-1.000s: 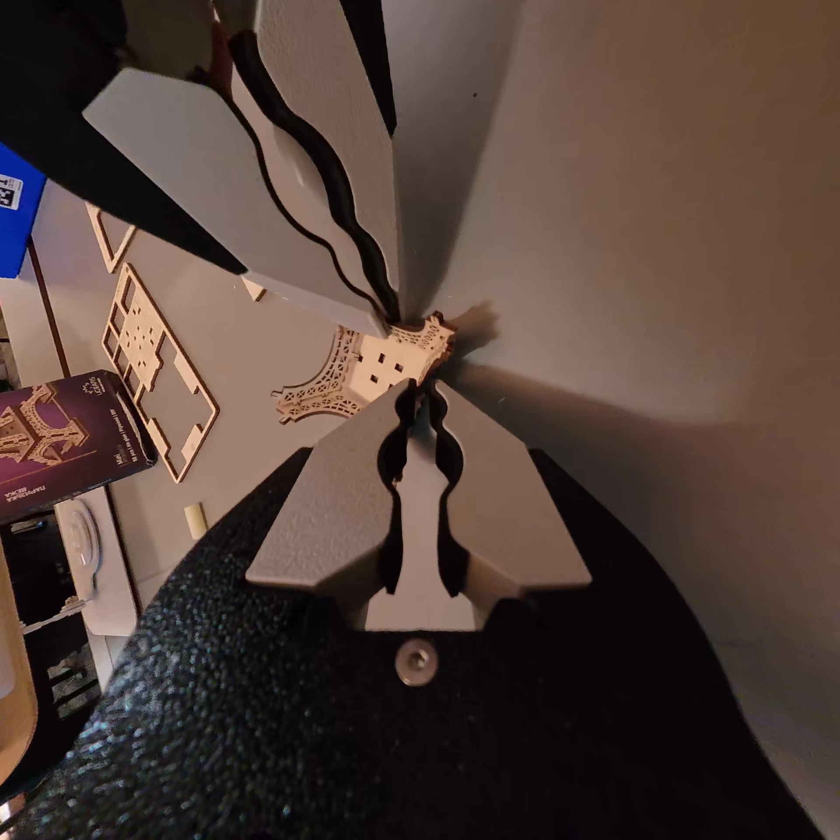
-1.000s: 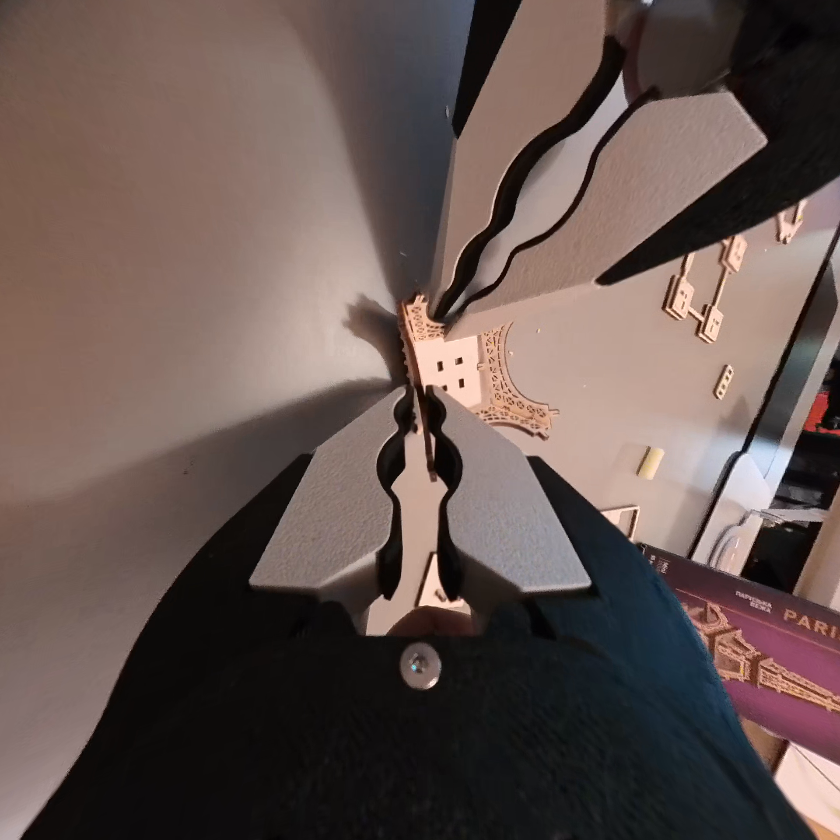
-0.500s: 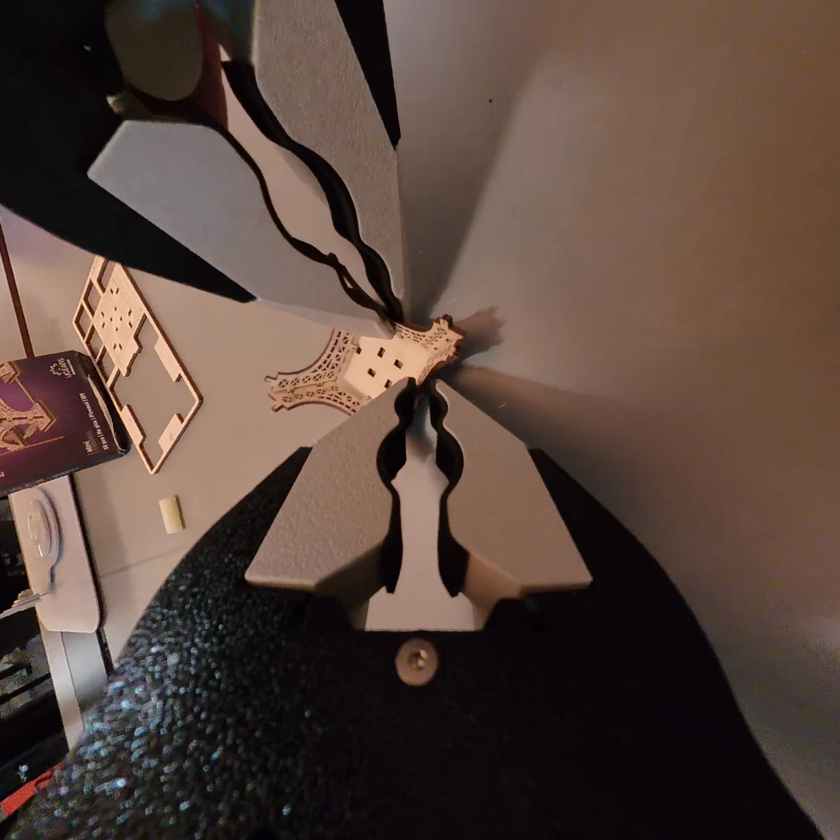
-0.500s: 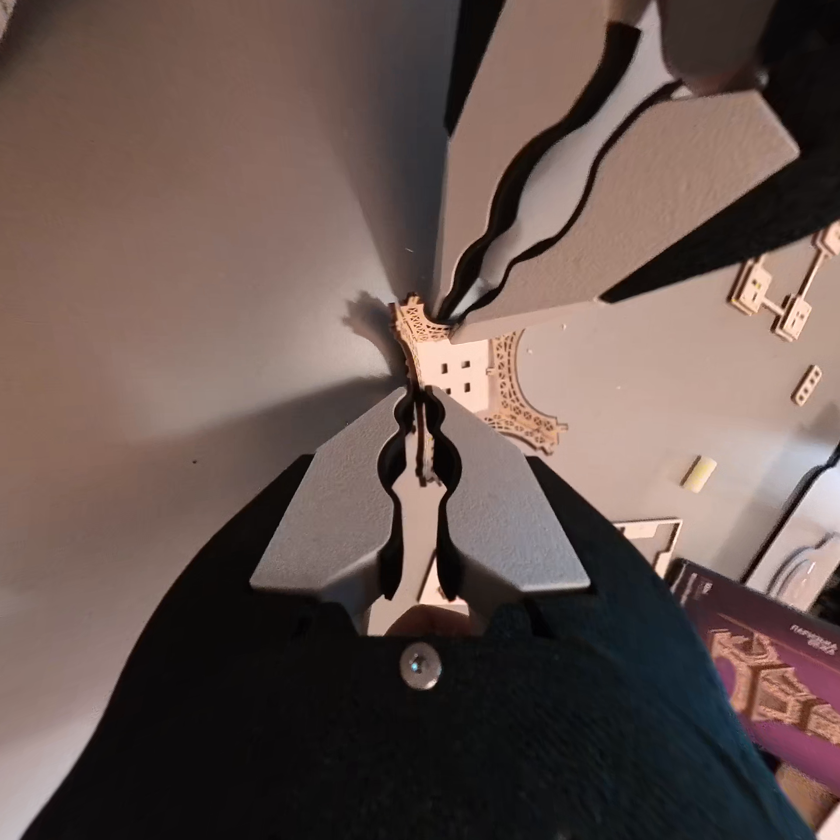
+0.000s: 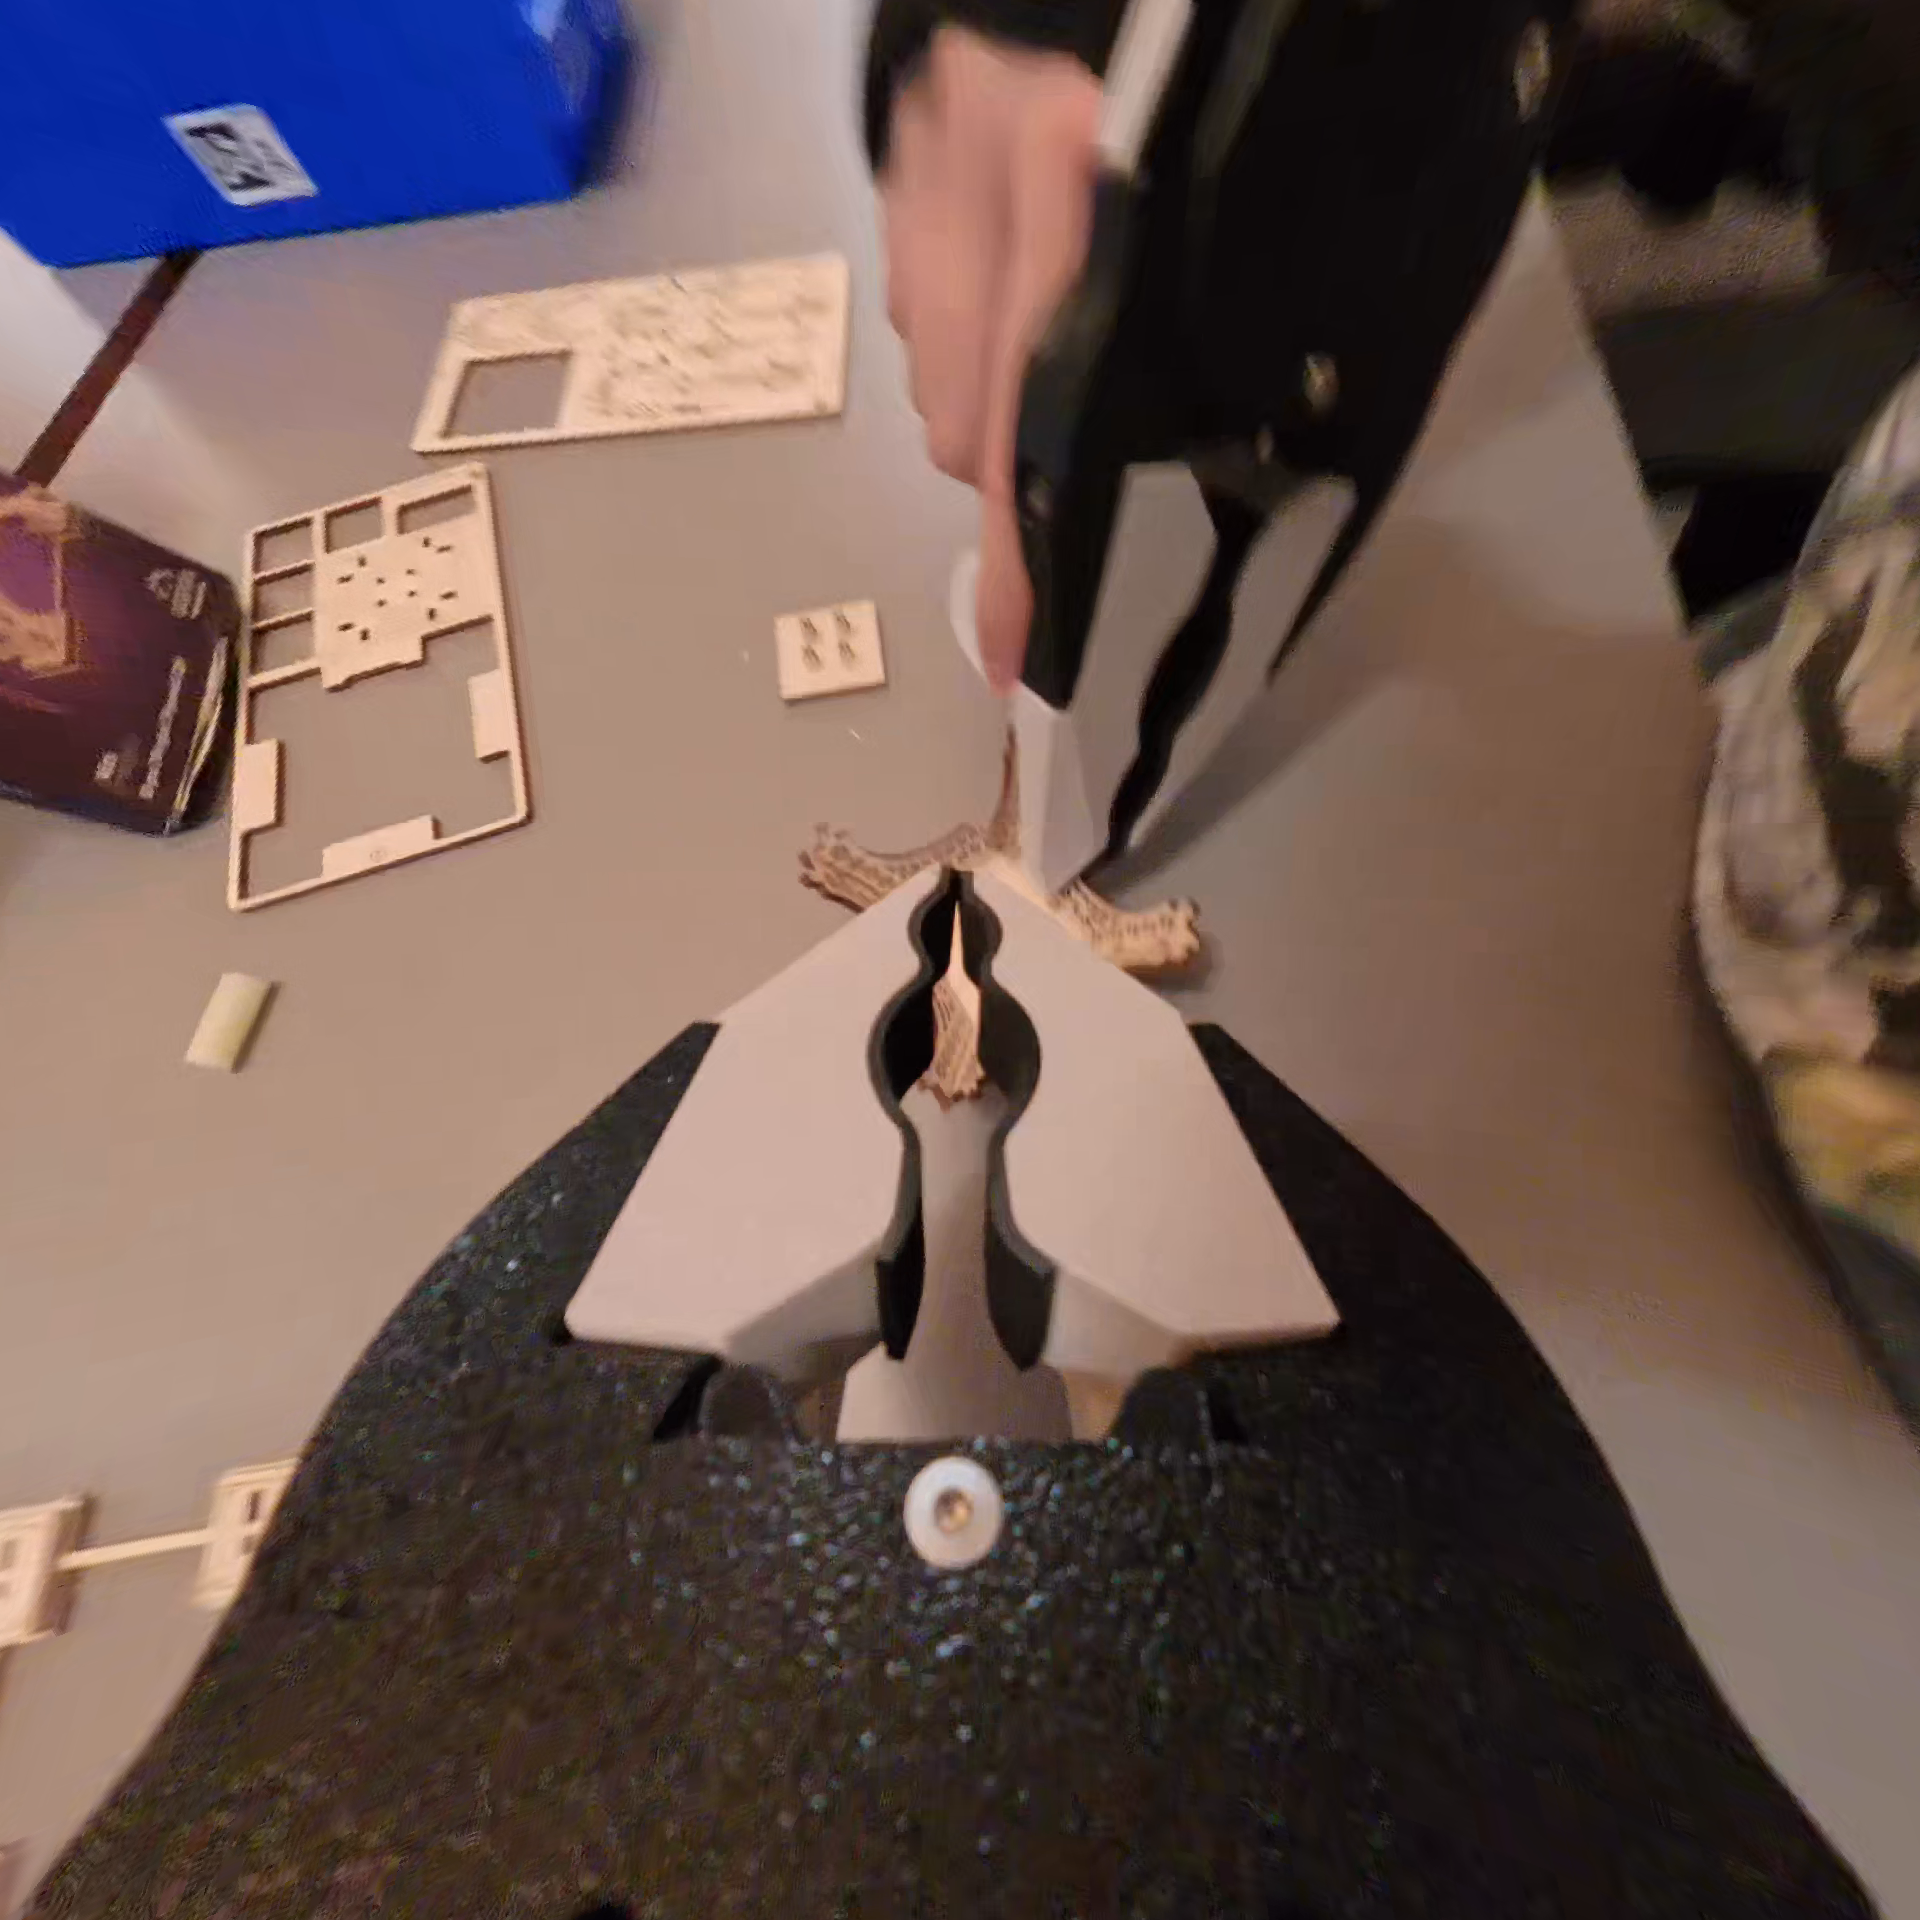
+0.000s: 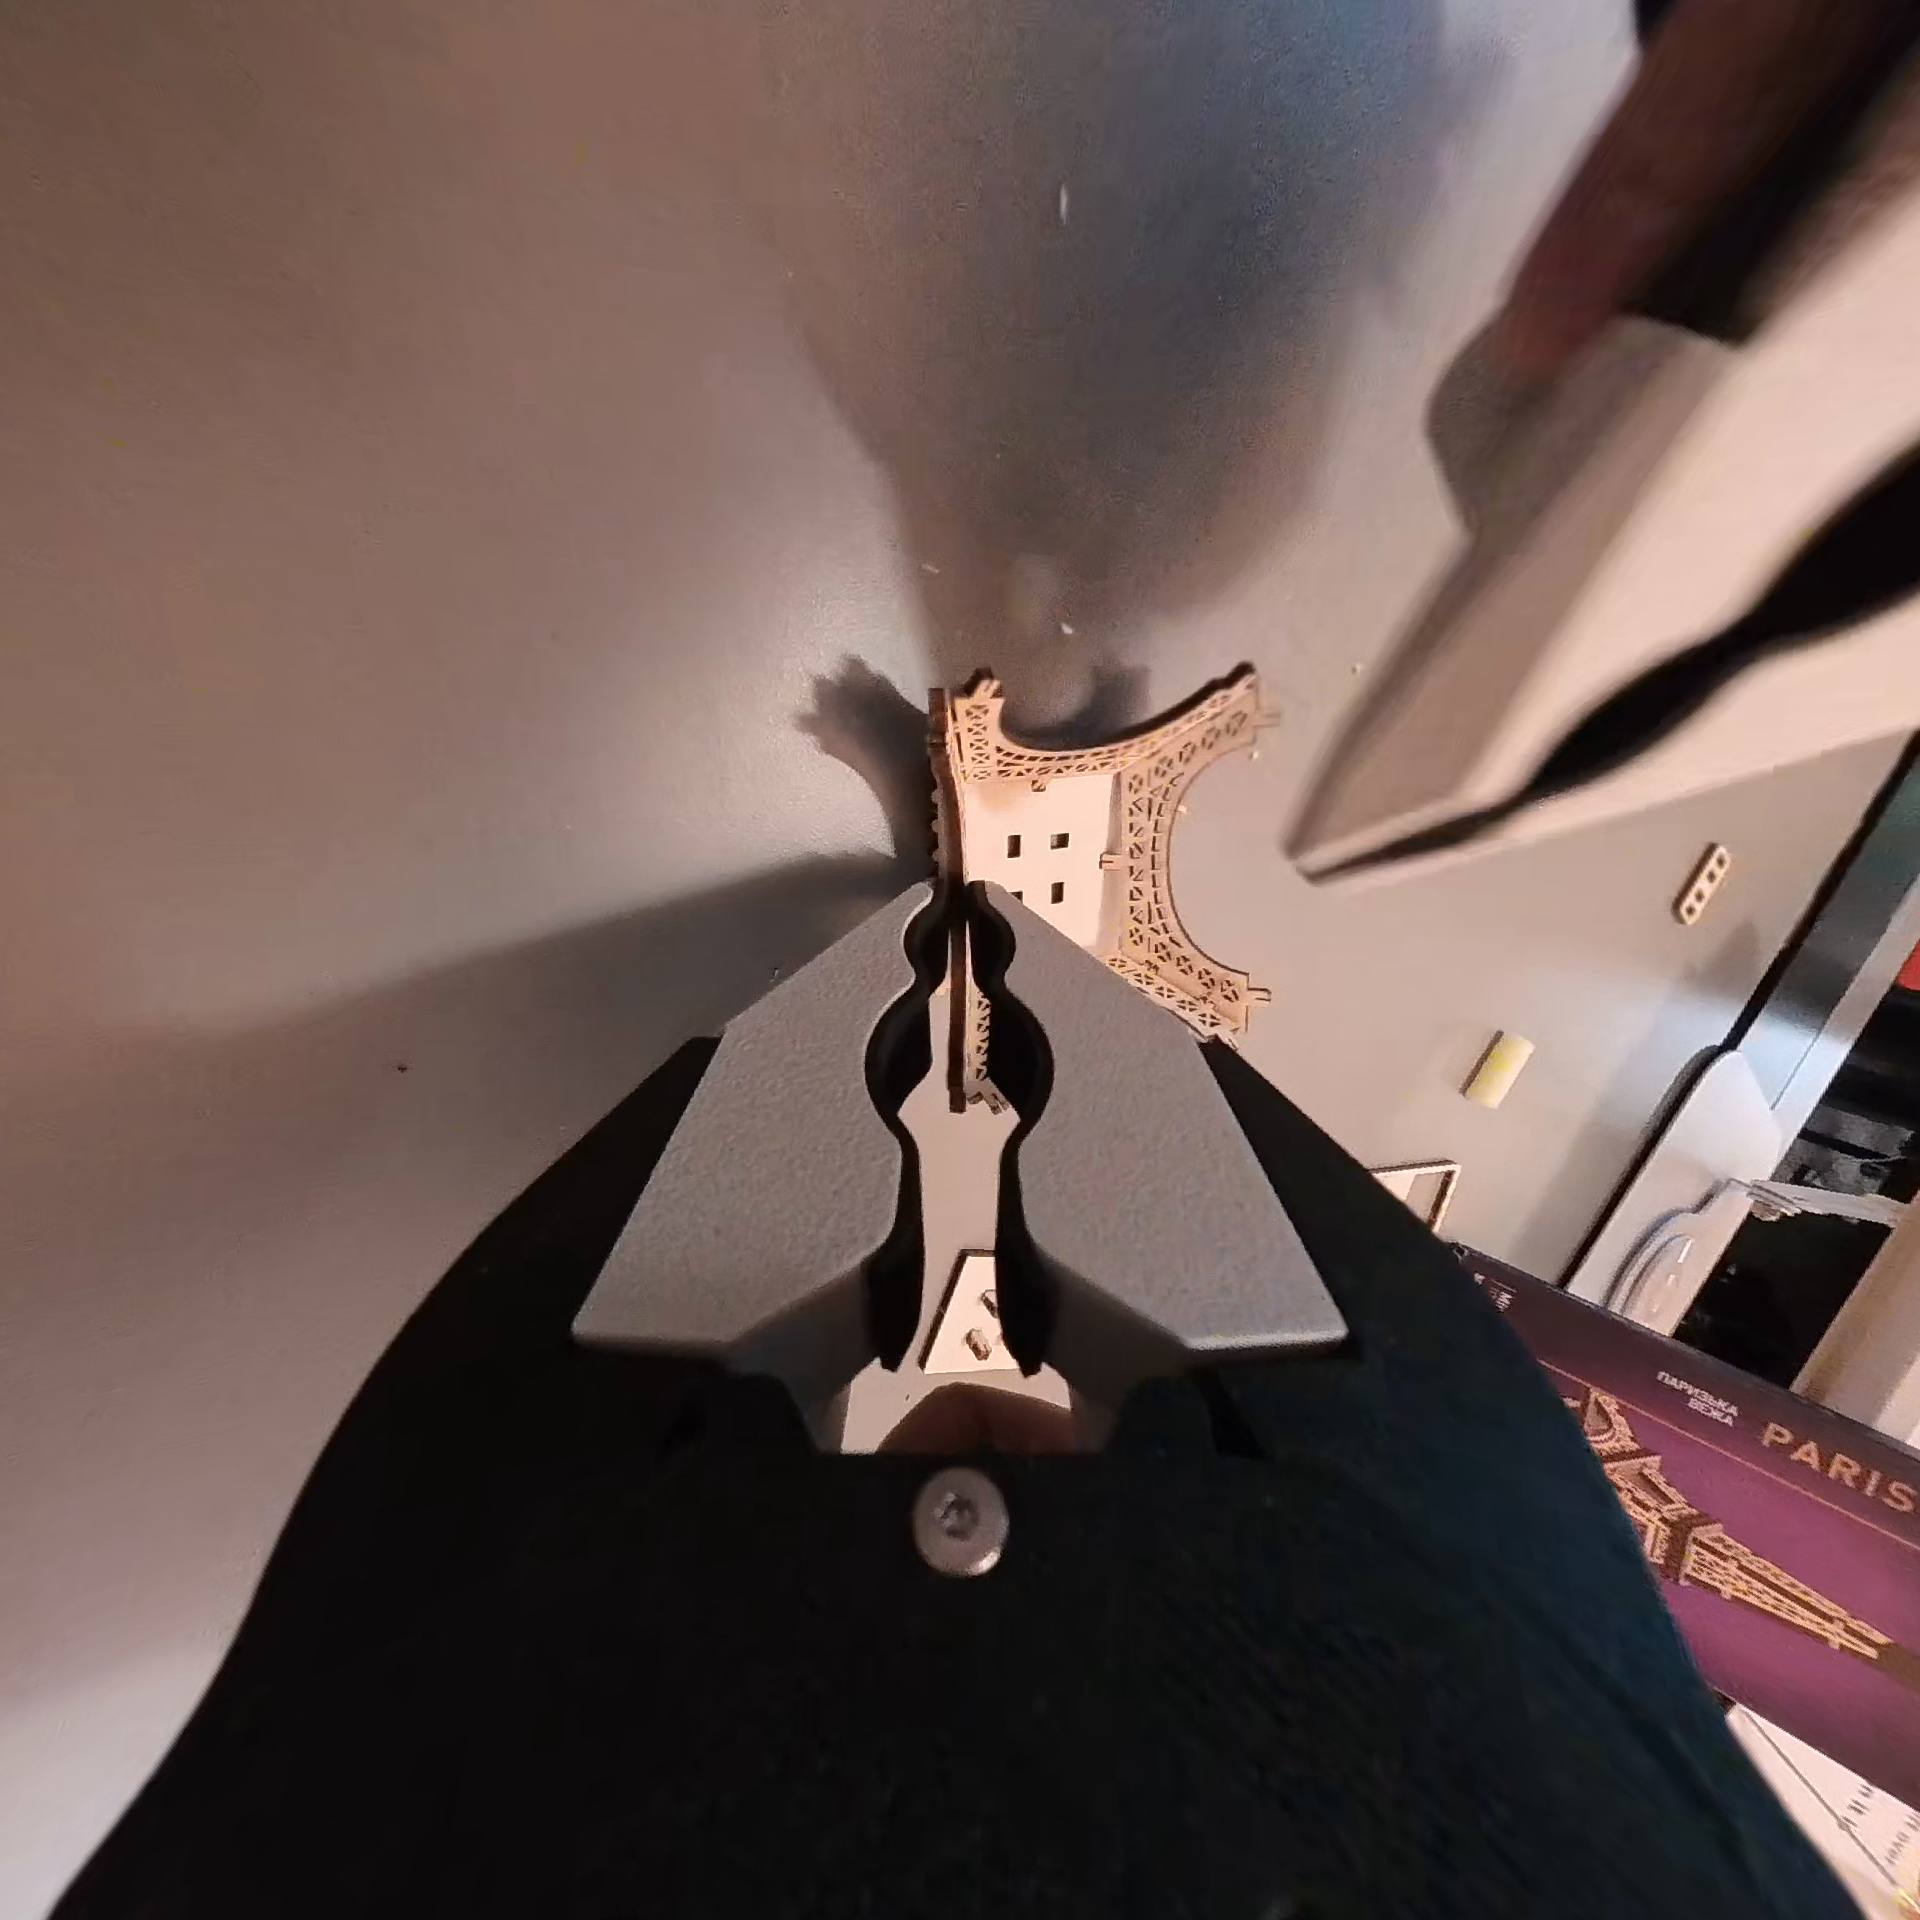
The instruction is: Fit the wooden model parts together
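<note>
Both claws are clamping thin panels of the wooden model (image 6: 1081,831): left claw (image 5: 956,894) and right claw (image 6: 951,899) each gripping one edge-on between closed tips.

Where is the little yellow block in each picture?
Left wrist view: the little yellow block lies on the grey table near the left edge, below the wooden frame sheet.
Right wrist view: the block lies right of the middle, past the wooden tower part.
Shared landmark: the purple box, at the left edge in one view and the lower right in the other.
</note>
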`<state>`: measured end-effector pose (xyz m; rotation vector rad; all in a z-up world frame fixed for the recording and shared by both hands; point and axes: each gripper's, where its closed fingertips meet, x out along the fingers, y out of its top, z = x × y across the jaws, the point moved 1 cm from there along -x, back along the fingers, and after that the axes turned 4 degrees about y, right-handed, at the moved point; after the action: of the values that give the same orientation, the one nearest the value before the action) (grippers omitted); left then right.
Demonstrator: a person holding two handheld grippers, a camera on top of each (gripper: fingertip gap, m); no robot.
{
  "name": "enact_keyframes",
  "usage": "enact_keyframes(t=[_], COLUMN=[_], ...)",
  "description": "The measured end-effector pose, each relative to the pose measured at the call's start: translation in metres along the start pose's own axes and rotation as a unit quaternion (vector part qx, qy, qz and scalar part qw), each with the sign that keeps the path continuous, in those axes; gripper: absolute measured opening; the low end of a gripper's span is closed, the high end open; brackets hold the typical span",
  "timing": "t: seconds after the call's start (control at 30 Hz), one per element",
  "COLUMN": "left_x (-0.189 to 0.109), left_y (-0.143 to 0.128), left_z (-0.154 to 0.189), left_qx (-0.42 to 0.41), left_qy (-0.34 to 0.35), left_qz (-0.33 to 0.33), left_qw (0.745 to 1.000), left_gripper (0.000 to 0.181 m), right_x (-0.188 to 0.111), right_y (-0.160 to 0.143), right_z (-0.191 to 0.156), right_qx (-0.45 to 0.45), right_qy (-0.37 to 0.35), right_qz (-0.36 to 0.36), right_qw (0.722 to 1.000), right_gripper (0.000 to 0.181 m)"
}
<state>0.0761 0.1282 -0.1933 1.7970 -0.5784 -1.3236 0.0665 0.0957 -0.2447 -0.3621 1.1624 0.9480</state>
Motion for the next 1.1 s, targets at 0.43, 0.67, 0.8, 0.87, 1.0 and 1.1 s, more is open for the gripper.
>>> enact_keyframes(t=[0.43, 0.67, 0.8, 0.87, 1.0, 1.1], left_x=[0.029, 0.035, 0.048, 0.054, 0.056, 0.056], left_y=[-0.013, -0.028, -0.038, -0.039, -0.040, -0.040], left_z=[-0.022, -0.033, -0.040, -0.038, -0.036, -0.030], left_qx=[-0.044, -0.121, -0.095, -0.078, -0.045, -0.050], left_qy=[-0.030, -0.029, -0.009, -0.010, -0.002, -0.015], left_qz=[-0.106, -0.164, -0.209, -0.224, -0.247, -0.262], left_qw=[0.993, 0.979, 0.973, 0.971, 0.968, 0.964], left_gripper=[0.049, 0.074, 0.082, 0.083, 0.084, 0.070], right_x=[0.001, 0.001, 0.002, 0.002, 0.002, 0.002], right_y=[-0.001, -0.001, 0.000, 0.000, 0.000, 0.000], right_z=[-0.001, -0.001, -0.001, -0.001, -0.001, -0.001], right_qx=[-0.005, -0.009, -0.009, -0.008, 0.003, 0.010], right_qy=[-0.020, -0.025, -0.025, -0.025, -0.026, -0.025], right_qz=[-0.003, -0.005, -0.006, -0.007, -0.002, 0.000], right_qw=[1.000, 1.000, 1.000, 1.000, 1.000, 1.000], right_gripper=[0.000, 0.000, 0.000, 0.000, 0.000, 0.000])
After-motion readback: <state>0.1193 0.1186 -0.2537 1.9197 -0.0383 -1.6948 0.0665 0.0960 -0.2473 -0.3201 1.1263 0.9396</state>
